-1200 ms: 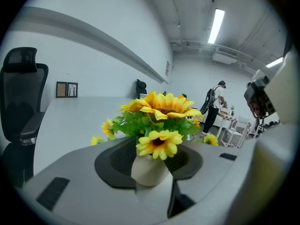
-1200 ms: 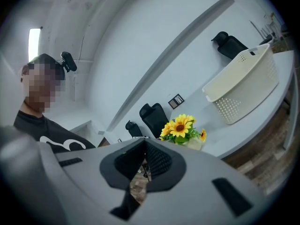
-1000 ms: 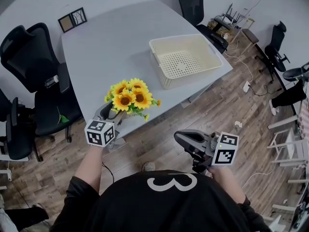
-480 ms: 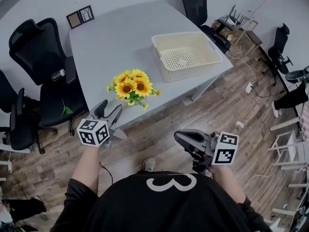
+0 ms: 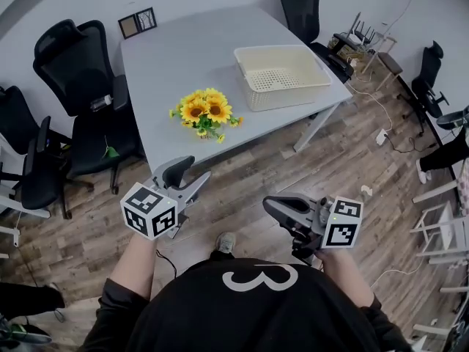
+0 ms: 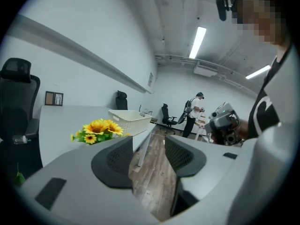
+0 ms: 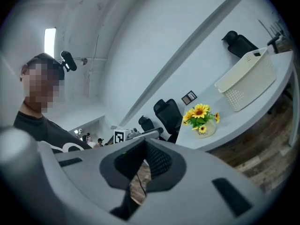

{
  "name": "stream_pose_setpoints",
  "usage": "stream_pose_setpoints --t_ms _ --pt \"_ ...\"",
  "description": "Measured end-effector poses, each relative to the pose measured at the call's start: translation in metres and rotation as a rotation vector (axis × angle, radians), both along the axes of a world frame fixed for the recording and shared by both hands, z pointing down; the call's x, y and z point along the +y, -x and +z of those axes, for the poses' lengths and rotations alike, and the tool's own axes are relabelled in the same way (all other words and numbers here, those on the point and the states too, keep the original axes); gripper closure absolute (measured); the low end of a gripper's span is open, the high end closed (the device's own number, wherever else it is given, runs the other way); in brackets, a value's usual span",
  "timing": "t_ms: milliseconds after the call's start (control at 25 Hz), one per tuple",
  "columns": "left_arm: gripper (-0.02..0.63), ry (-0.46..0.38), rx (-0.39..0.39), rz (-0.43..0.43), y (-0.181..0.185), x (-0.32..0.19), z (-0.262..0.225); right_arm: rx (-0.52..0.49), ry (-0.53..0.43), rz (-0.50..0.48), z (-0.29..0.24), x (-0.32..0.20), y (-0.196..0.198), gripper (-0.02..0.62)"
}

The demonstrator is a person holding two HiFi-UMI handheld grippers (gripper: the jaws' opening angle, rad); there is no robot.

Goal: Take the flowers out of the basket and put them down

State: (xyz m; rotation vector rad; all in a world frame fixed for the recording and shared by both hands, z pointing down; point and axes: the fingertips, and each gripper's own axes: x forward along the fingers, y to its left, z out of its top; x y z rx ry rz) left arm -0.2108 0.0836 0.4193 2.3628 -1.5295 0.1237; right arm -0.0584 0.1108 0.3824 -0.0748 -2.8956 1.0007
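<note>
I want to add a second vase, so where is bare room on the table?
The widest bare patch of the table lies between the picture frame, the flowers and the basket. A bare strip also runs behind the basket. The right end is crowded by the basket.

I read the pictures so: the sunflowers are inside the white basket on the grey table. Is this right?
Not quite. The sunflowers stand on the grey table outside the white basket, a little apart from it; the basket is empty. The head view shows this.
</note>
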Motion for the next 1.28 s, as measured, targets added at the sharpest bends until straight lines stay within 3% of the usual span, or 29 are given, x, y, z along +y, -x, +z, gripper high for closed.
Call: stream_pose_setpoints --t_ms 200,320,720,1000,1280 --pt "0.459 -0.026 0.036 0.1 -0.059 0.051 -0.039 -0.03 -0.019 0.007 -0.006 0.032 -0.026 0.586" --pt "0.554 -0.062 0.051 0.112 -0.081 0.077 -0.062 -0.049 -0.035 0.003 -0.012 0.05 -0.037 0.586" --pt "0.594 -0.063 0.149 0.185 -0.145 0.154 -0.088 -0.085 -0.083 -0.018 -0.026 0.104 -0.064 0.586" --pt "0.594 -0.058 0.207 0.148 -0.15 0.179 -0.076 -0.091 -0.113 -0.018 -0.025 0.132 -0.069 0.588" --pt "0.594 -0.08 0.182 0.126 -0.161 0.19 -0.072 -0.09 -0.198 -0.001 -0.027 0.148 -0.079 0.588"
